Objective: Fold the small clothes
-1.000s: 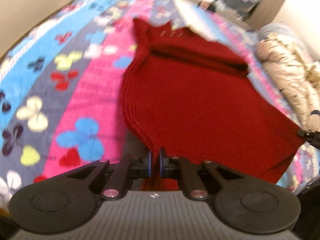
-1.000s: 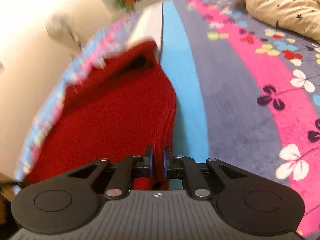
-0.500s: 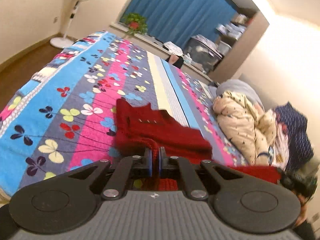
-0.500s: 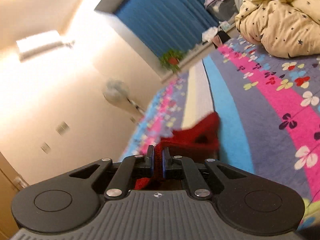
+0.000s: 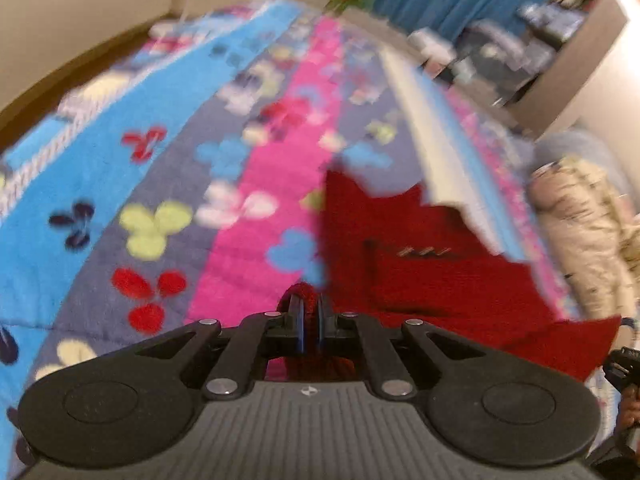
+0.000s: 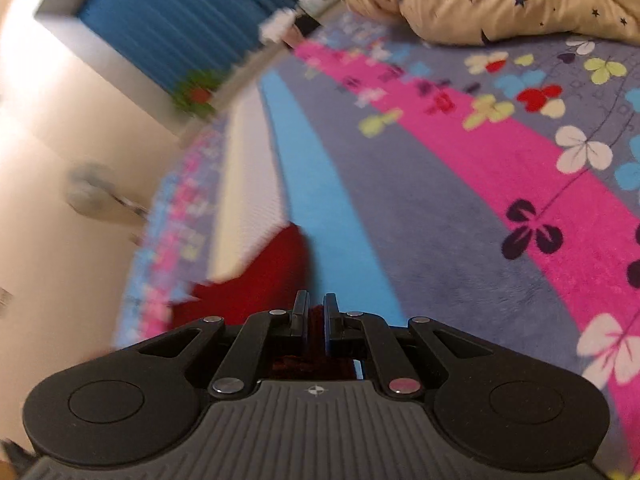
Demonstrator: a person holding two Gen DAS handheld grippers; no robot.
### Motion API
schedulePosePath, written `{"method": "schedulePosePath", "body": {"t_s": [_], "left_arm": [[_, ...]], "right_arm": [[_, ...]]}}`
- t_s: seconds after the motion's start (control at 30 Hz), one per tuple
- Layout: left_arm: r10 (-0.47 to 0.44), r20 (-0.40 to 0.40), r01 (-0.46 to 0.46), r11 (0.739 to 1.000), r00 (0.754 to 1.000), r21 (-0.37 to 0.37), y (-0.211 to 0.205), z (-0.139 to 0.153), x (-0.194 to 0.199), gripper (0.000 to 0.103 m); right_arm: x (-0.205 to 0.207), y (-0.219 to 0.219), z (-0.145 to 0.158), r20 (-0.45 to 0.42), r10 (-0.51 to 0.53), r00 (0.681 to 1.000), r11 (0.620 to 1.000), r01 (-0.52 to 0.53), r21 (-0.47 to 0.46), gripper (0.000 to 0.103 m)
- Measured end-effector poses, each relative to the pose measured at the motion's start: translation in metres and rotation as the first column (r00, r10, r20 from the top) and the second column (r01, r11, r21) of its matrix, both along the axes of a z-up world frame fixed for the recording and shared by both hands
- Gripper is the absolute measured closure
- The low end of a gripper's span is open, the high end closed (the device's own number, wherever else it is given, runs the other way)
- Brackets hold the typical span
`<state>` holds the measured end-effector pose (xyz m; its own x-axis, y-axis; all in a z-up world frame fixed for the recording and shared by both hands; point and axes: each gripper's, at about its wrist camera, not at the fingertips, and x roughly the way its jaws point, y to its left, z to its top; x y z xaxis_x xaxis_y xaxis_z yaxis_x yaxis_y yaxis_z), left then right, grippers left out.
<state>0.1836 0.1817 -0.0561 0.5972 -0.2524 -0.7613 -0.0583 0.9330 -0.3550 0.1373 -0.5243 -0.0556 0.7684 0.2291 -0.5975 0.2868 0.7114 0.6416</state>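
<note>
A dark red knitted sweater (image 5: pixel 440 276) lies on the striped flowered blanket (image 5: pixel 168 184), its far part spread flat with a neck label showing. My left gripper (image 5: pixel 309 308) is shut on the sweater's near left edge, with red knit bunched between the jaws. My right gripper (image 6: pixel 316 312) is shut on the sweater's other near corner; the sweater (image 6: pixel 256 280) stretches away to the left of it. The right gripper also shows at the lower right edge of the left wrist view (image 5: pixel 624 364). Both views are blurred by motion.
A beige star-print duvet (image 6: pixel 500 0) is heaped at the far side of the bed, also in the left wrist view (image 5: pixel 584 232). Blue curtains (image 6: pixel 180 20), a potted plant (image 6: pixel 196 92) and a standing fan (image 6: pixel 92 192) lie beyond the bed.
Both grippers lifted the sweater's near edge up off the bed, then came back down and forward with it. The sweater's near part now lies over its far part. Both stayed shut.
</note>
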Motion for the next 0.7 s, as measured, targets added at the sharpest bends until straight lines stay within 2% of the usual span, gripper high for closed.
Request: {"method": "schedulePosePath", "body": {"t_s": [0.07, 0.1, 0.2, 0.33, 0.43, 0.47, 0.5, 0.57, 0.63, 0.7], "left_arm": [[-0.006, -0.014, 0.007, 1.0, 1.0, 0.017, -0.002, -0.006, 0.006, 0.096], [-0.009, -0.001, 0.009, 1.0, 1.0, 0.029, -0.003, -0.005, 0.007, 0.095], [0.01, 0.007, -0.01, 1.0, 1.0, 0.013, 0.003, -0.006, 0.009, 0.09], [0.066, 0.03, -0.066, 0.998, 0.997, 0.0, 0.014, -0.001, 0.007, 0.089], [0.09, 0.038, -0.09, 0.996, 0.995, -0.01, 0.021, 0.005, 0.003, 0.089], [0.094, 0.035, -0.094, 0.996, 0.995, -0.005, 0.022, 0.007, 0.002, 0.086], [0.097, 0.027, -0.097, 0.995, 0.995, 0.009, 0.024, 0.007, 0.001, 0.083], [0.101, -0.02, -0.099, 0.991, 0.995, 0.09, 0.026, 0.002, 0.001, 0.059], [0.094, -0.07, -0.079, 0.977, 0.993, 0.199, 0.024, -0.003, -0.002, 0.057], [0.039, -0.071, -0.022, 0.974, 0.997, 0.224, 0.02, -0.003, -0.007, 0.056]], "right_arm": [[0.007, 0.009, -0.023, -0.123, -0.018, 0.992, 1.0, 0.02, 0.016, 0.097], [0.01, 0.012, -0.027, -0.141, -0.036, 0.989, 0.999, 0.039, 0.02, 0.097], [0.015, 0.023, -0.024, -0.144, -0.031, 0.989, 0.997, 0.021, -0.072, 0.097], [0.014, 0.025, -0.024, -0.145, -0.036, 0.989, 0.996, 0.024, -0.086, 0.096], [0.013, 0.017, -0.021, -0.132, -0.051, 0.99, 0.989, 0.031, -0.146, 0.095], [0.01, 0.012, -0.017, -0.13, -0.063, 0.989, 0.987, 0.042, -0.158, 0.095], [0.008, 0.008, -0.016, -0.127, -0.079, 0.989, 0.985, 0.058, -0.165, 0.095], [0.001, 0.0, -0.015, -0.125, -0.105, 0.987, 0.979, 0.081, -0.186, 0.095], [-0.002, -0.001, -0.015, -0.13, -0.095, 0.987, 0.971, 0.062, -0.232, 0.095], [-0.004, -0.001, -0.016, -0.135, -0.049, 0.99, 0.968, 0.014, -0.25, 0.095]]}}
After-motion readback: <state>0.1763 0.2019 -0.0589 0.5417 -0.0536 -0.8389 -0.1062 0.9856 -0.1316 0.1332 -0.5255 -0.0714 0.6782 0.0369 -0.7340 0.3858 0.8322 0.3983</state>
